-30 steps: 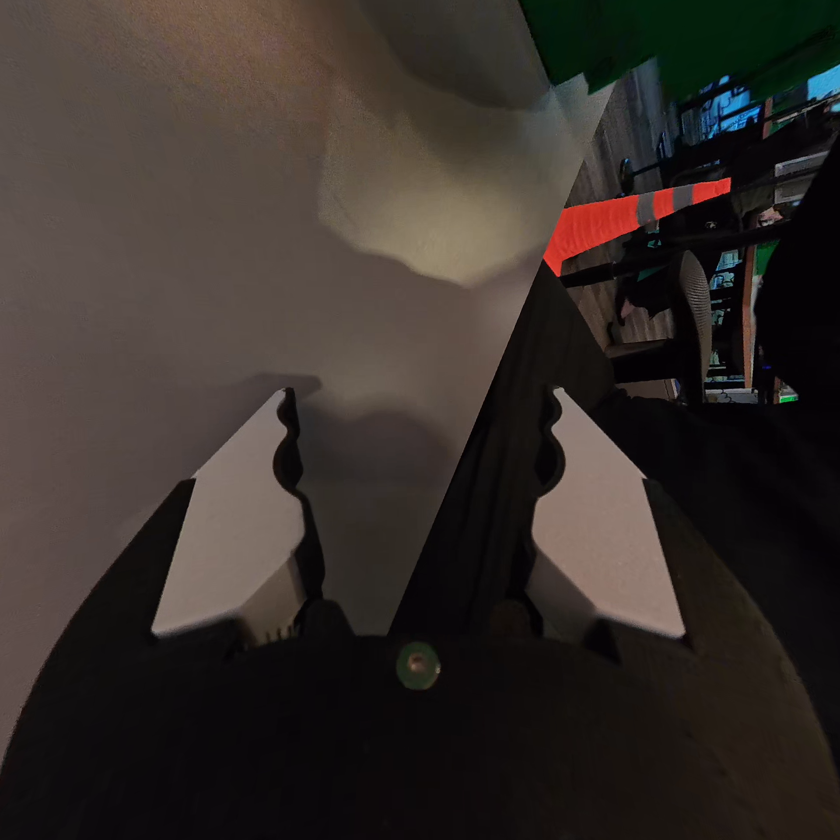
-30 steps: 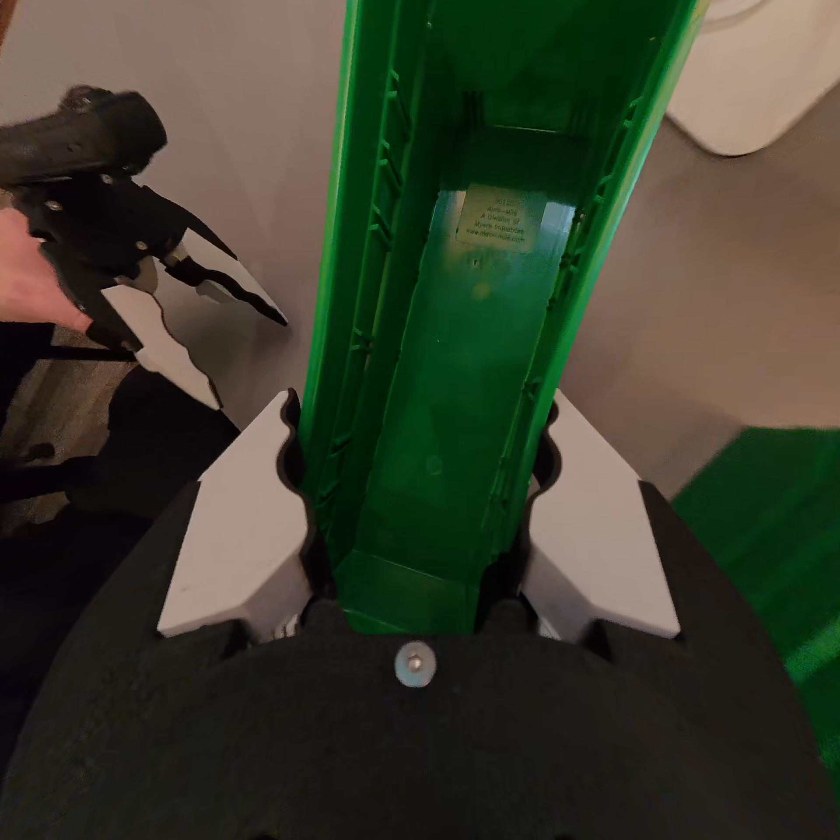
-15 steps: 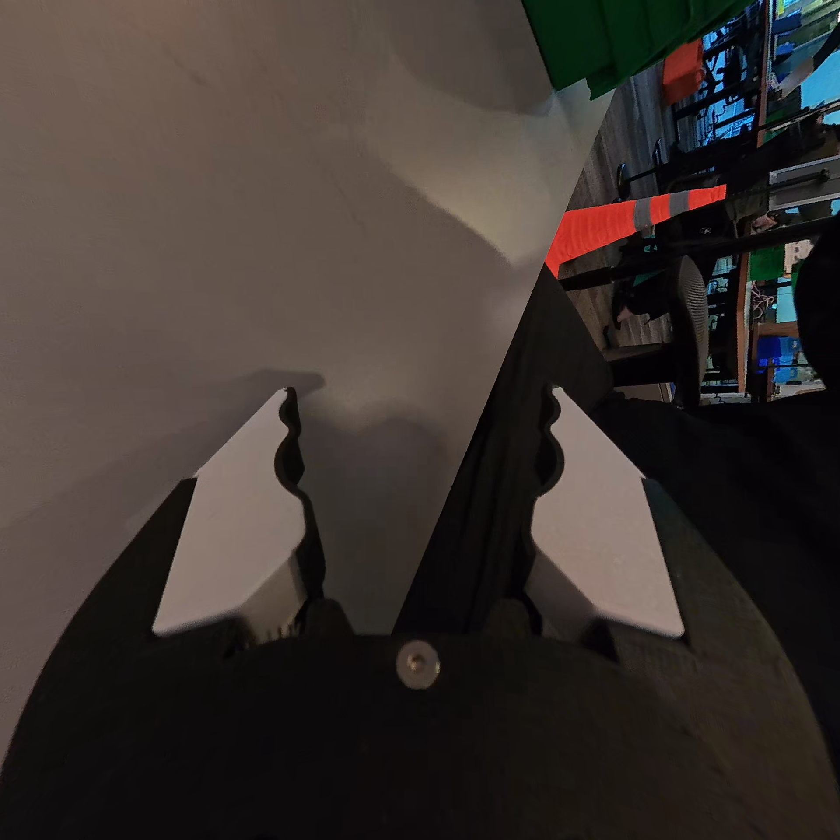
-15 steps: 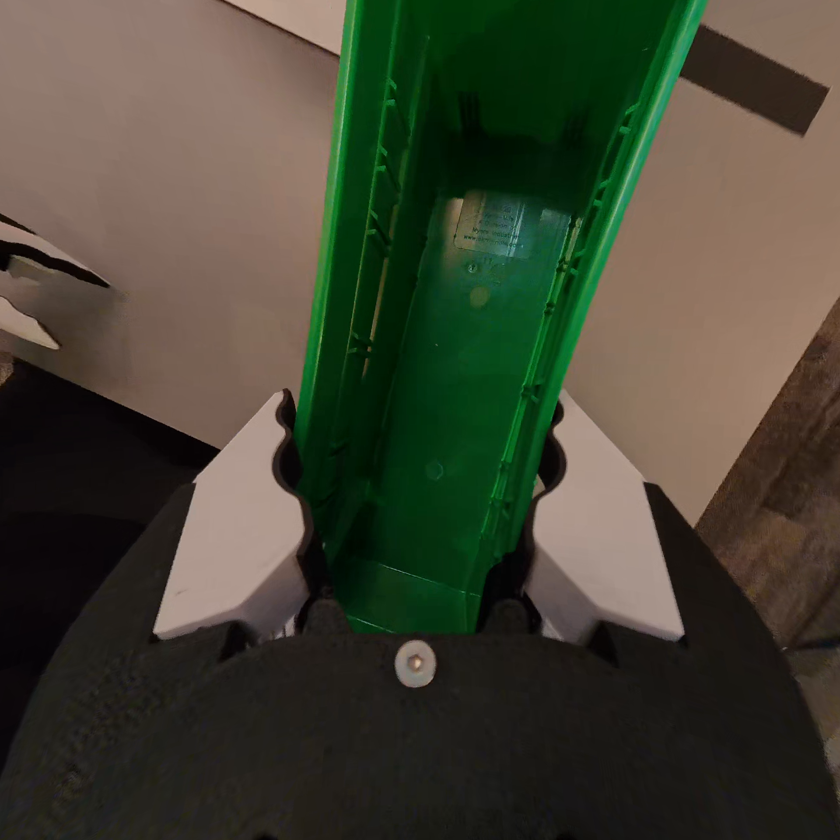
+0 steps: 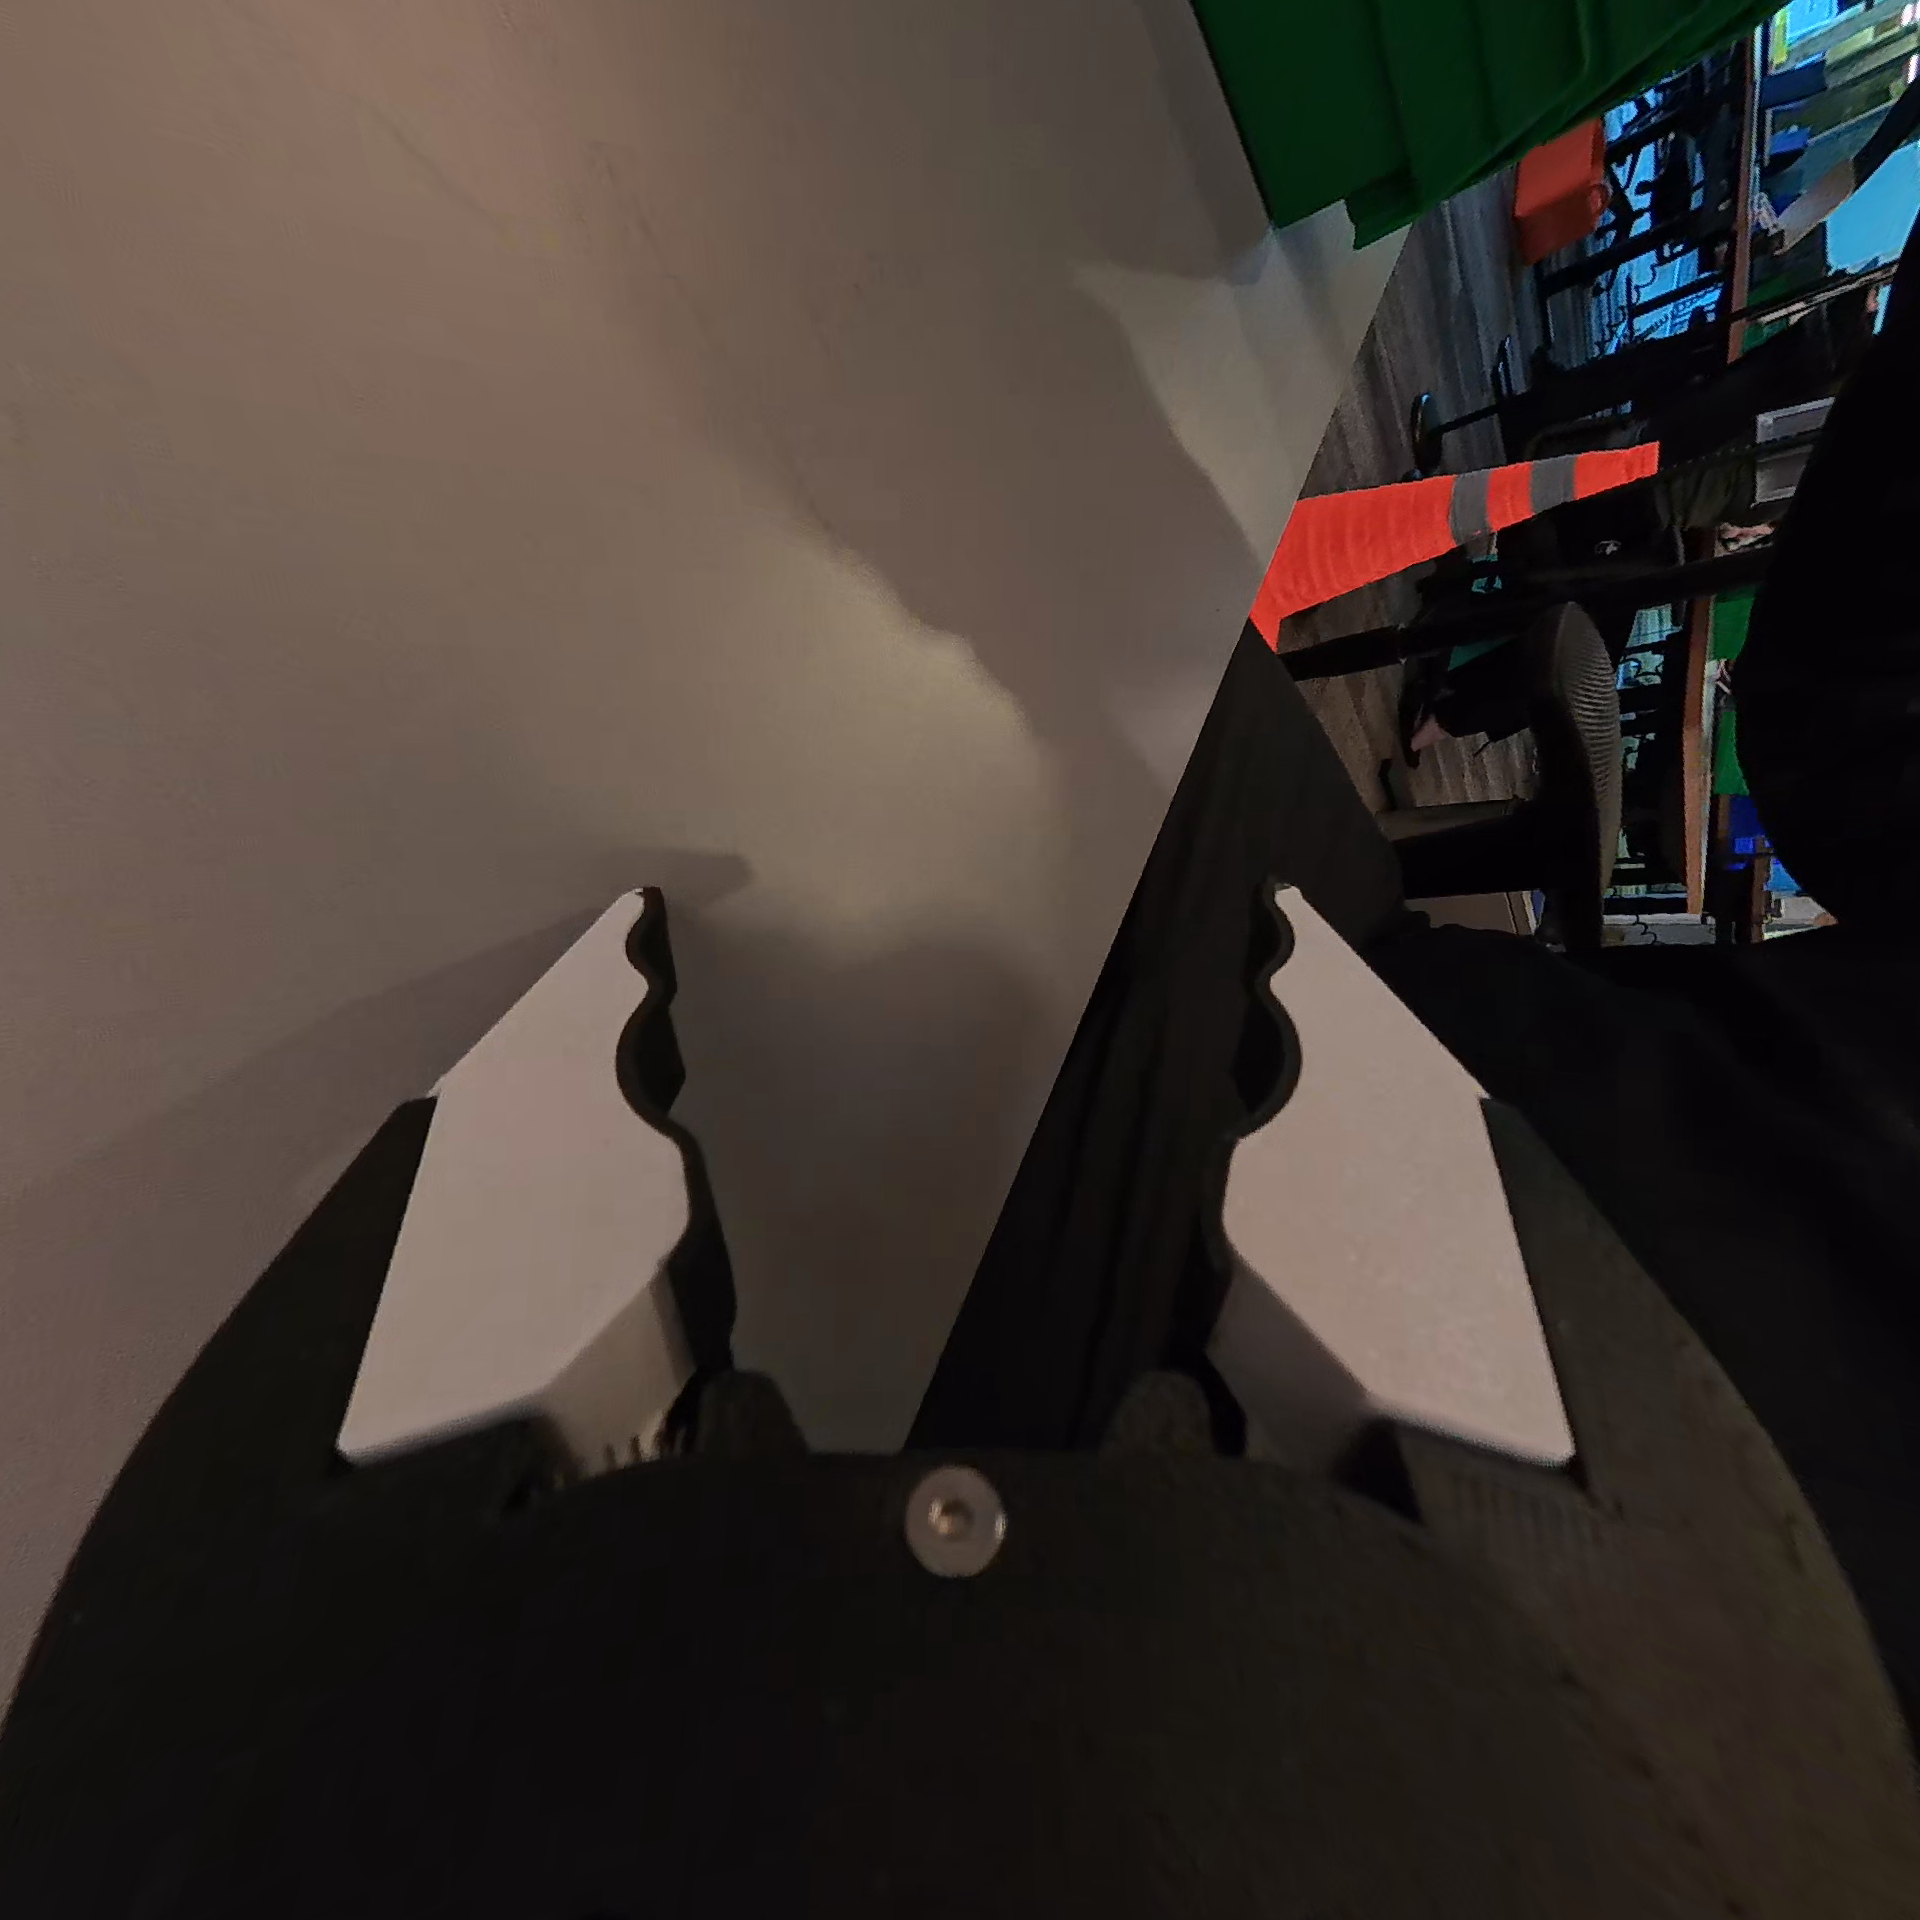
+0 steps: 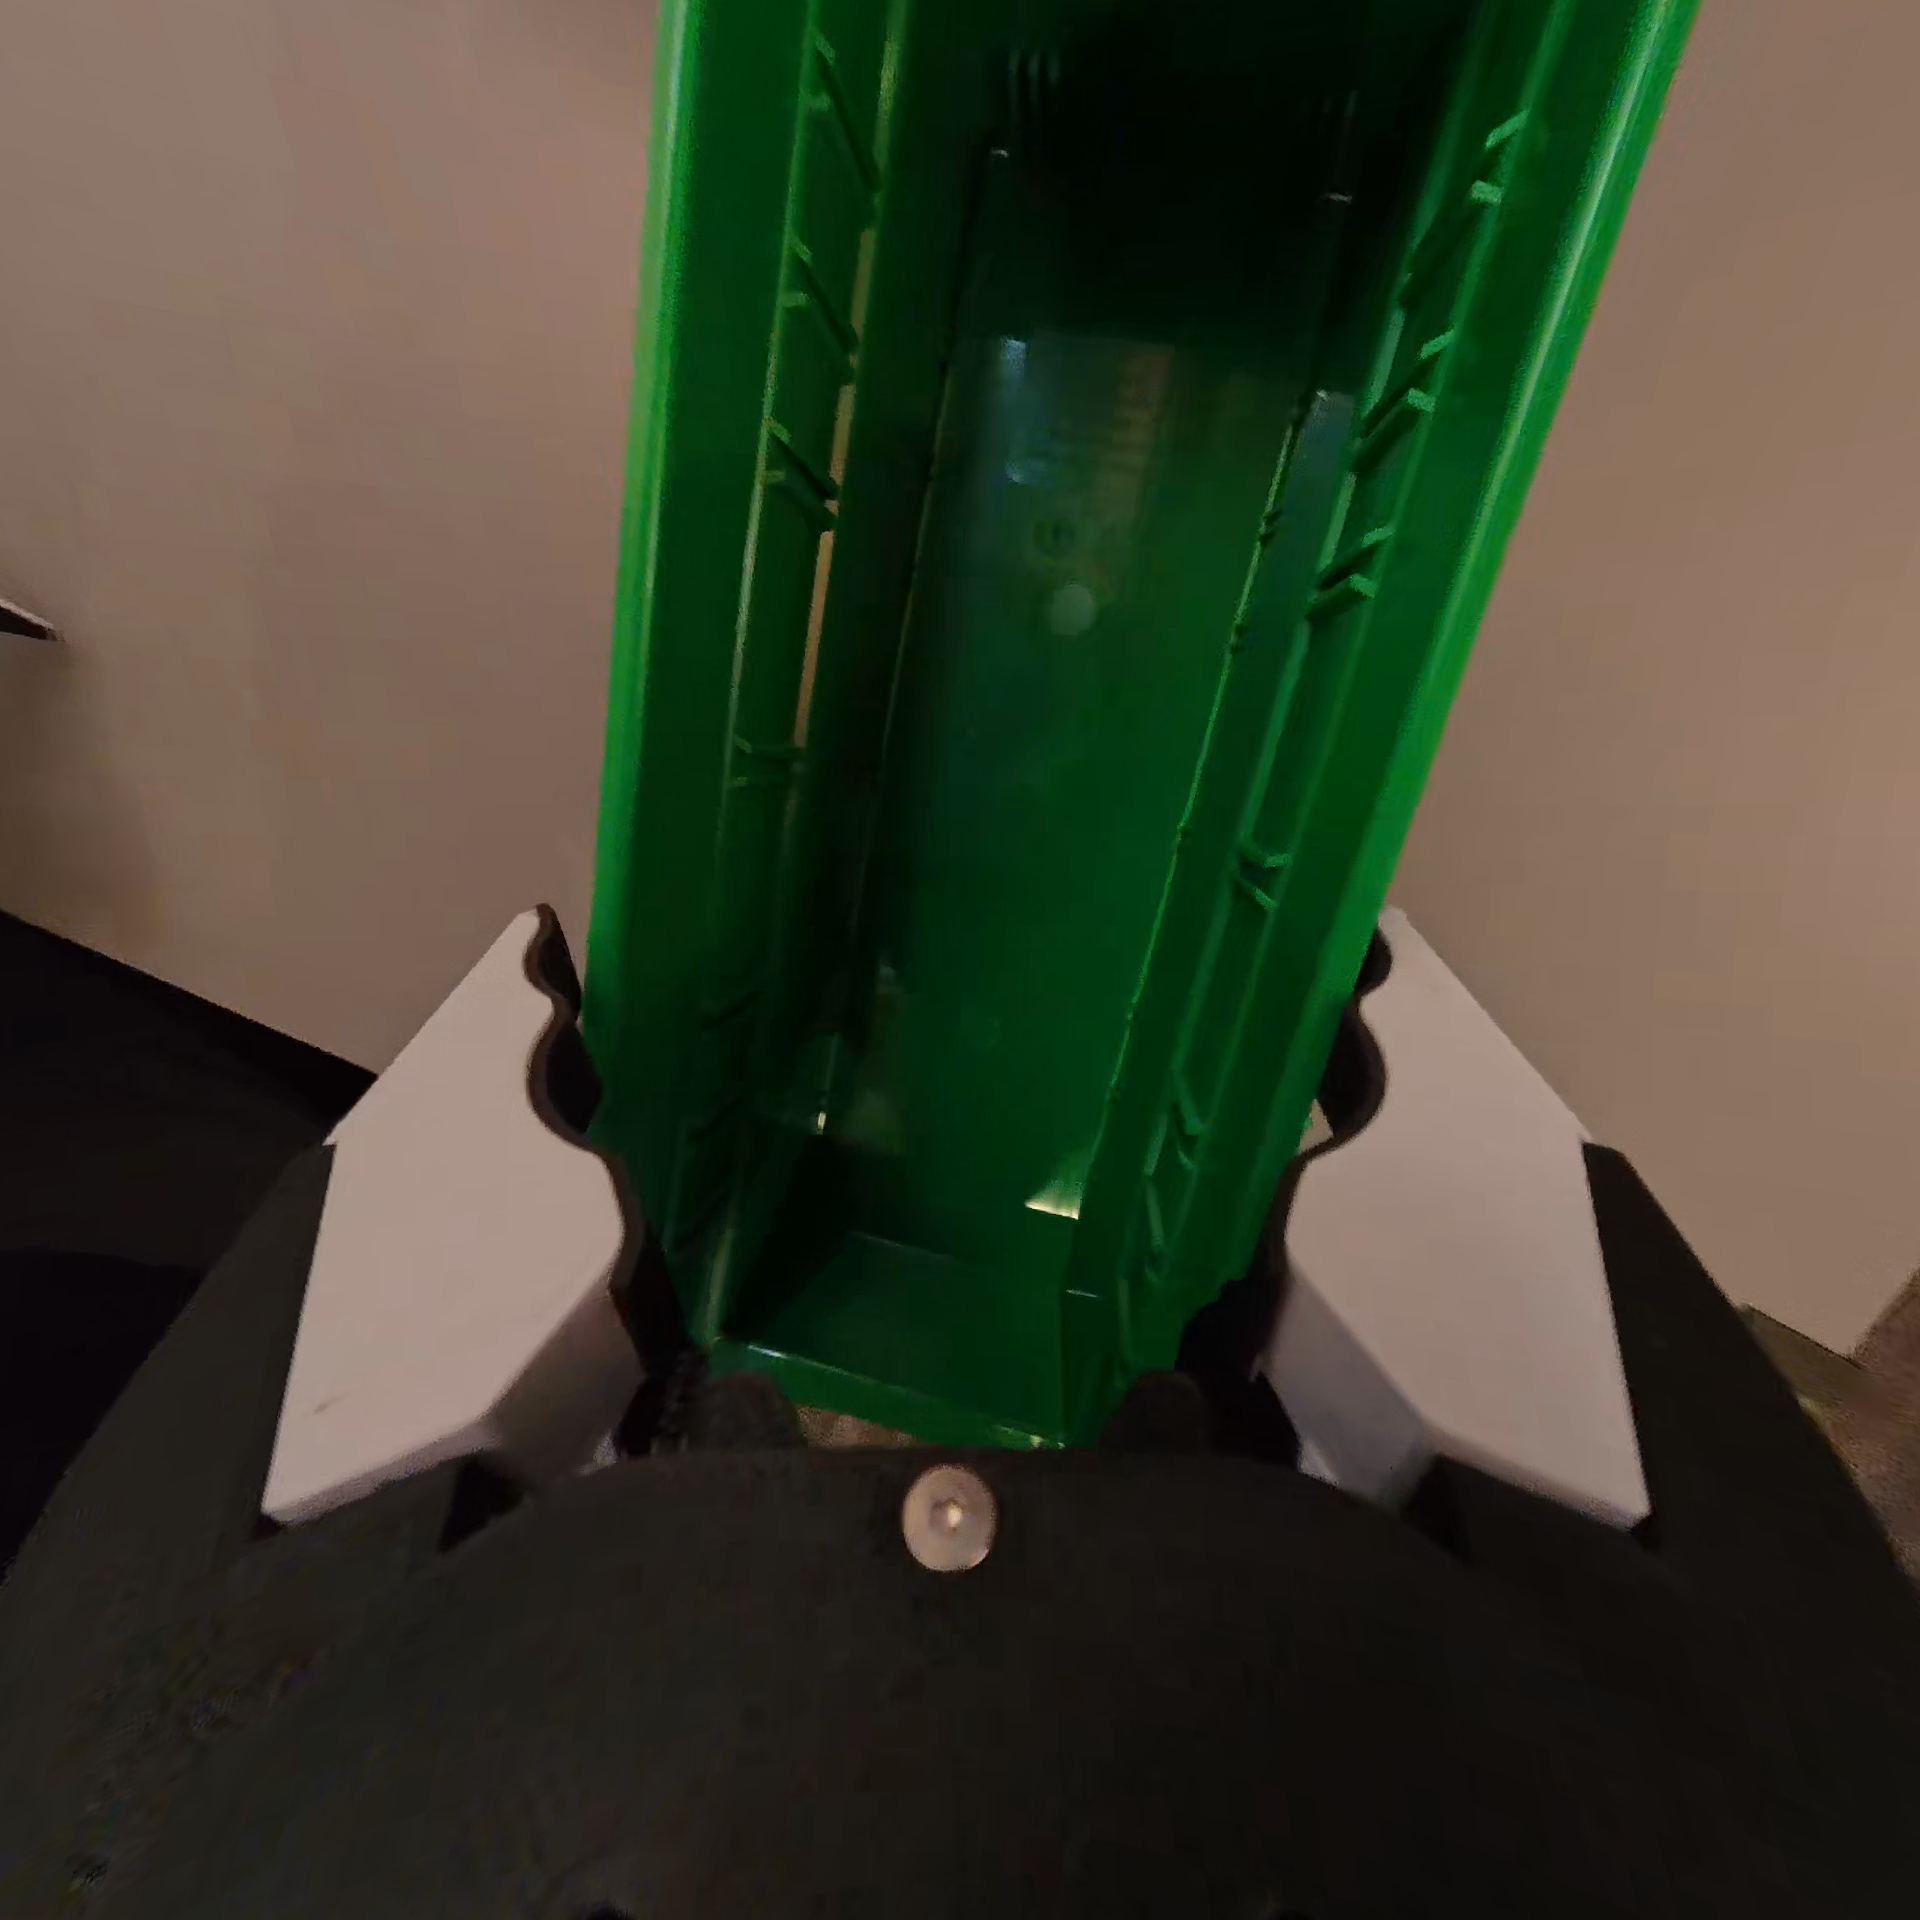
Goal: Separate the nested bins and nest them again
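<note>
My right gripper [image 6: 961, 914] is shut on a long, narrow green bin [image 6: 1091, 623], with its fingers pressed on the two long side walls near one end. I look into the bin's open, empty inside, and it is held above the white table [image 6: 312, 416]. My left gripper [image 5: 956, 904] is open and empty, low over the table's edge [image 5: 1195, 790]. Green bin plastic [image 5: 1455, 94] shows at the top right of the left wrist view. A tip of the left gripper [image 6: 26, 623] shows at the right wrist view's left edge.
Past the table edge in the left wrist view lie an orange cone [image 5: 1382, 530], a mesh chair [image 5: 1579, 748] and dark racks. Floor [image 6: 1870, 1351] shows at the right wrist view's lower right. The white table [image 5: 520, 416] fills most of the left wrist view.
The right gripper has swung with the green bin, and the left gripper has slid almost out of its view to the left. The left gripper has stayed open and nearly still.
</note>
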The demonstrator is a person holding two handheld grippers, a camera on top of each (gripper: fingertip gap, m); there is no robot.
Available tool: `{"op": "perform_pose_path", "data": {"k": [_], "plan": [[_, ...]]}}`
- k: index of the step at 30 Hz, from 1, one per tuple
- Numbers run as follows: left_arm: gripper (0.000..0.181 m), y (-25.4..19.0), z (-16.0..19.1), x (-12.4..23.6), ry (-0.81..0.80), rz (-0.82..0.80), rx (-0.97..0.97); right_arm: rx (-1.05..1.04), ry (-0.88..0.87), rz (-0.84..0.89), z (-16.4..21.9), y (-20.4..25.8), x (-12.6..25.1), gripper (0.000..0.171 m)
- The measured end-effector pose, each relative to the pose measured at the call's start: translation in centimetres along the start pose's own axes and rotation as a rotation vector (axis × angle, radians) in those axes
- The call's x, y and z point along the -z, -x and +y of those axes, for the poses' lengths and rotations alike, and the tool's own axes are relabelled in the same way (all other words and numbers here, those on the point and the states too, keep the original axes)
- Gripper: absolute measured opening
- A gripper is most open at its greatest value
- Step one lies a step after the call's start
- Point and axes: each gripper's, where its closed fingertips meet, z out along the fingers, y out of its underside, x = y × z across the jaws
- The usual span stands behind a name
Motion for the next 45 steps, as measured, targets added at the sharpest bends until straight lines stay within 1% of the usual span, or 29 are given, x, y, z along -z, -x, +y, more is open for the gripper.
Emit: {"op": "perform_pose_path", "data": {"k": [4, 7, 9, 12, 15, 16, 17, 18, 21, 23, 26, 31, 35, 38, 41, 45], "plan": [[0.11, 0.0, 0.0, -0.1, -0.001, -0.003, 0.002, -0.013, -0.088, -0.101, -0.9, 0.8, 2.1, 0.149], [0.111, -0.1, -0.3, 0.0, -0.013, -0.004, -0.002, -0.025, -0.181, -0.117, -1.8, -0.8, 4.4, 0.141], [0.111, -0.2, -0.4, 0.1, -0.021, -0.003, -0.004, -0.061, -0.209, -0.192, -1.5, -1.9, 4.9, 0.14], [0.111, -0.4, -0.6, 0.2, -0.029, 0.0, -0.007, -0.135, -0.192, -0.372, 0.2, -3.1, 3.4, 0.147], [0.111, -0.7, -0.8, 0.0, -0.034, 0.006, -0.012, -0.166, -0.233, -0.574, 1.3, -2.9, 1.6, 0.151], [0.111, -0.8, -0.9, 0.0, -0.035, 0.01, -0.012, -0.192, -0.245, -0.639, 1.5, -2.7, 1.1, 0.155], [0.111, -0.9, -0.9, -0.1, -0.036, 0.012, -0.013, -0.203, -0.266, -0.706, 1.7, -2.3, 0.9, 0.155], [0.111, -0.9, -1.0, -0.1, -0.038, 0.014, -0.014, -0.218, -0.293, -0.767, 1.8, -1.9, 0.8, 0.151], [0.111, -1.5, -1.5, -0.4, -0.055, 0.03, -0.016, -0.285, -0.32, -0.955, 2.0, -0.1, 0.6, 0.159], [0.111, -2.2, -2.3, -0.7, -0.083, 0.055, -0.02, -0.319, -0.362, -0.993, 1.6, 0.3, 0.4, 0.155], [0.113, -3.7, -4.0, -1.4, -0.141, 0.091, -0.034, -0.312, -0.364, -0.99, 1.4, 1.5, 0.2, 0.157], [0.118, -6.8, -7.0, -3.9, -0.217, 0.146, -0.078, -0.32, -0.371, -0.99, 0.3, 5.3, -0.7, 0.157], [0.125, -8.9, -7.7, -5.1, -0.236, 0.181, -0.115, -0.328, -0.379, -1.004, -0.9, 9.5, -1.7, 0.157], [0.127, -9.4, -8.6, -3.7, -0.297, 0.204, -0.11, -0.312, -0.371, -1.023, -1.8, 13.6, -2.6, 0.157], [0.124, -9.1, -9.5, -1.0, -0.382, 0.237, -0.073, -0.313, -0.365, -1.062, -3.1, 18.0, -3.6, 0.157], [0.122, -7.6, -9.2, 2.9, -0.443, 0.24, -0.035, -0.297, -0.351, -1.131, -4.8, 24.4, -4.9, 0.157]]}}
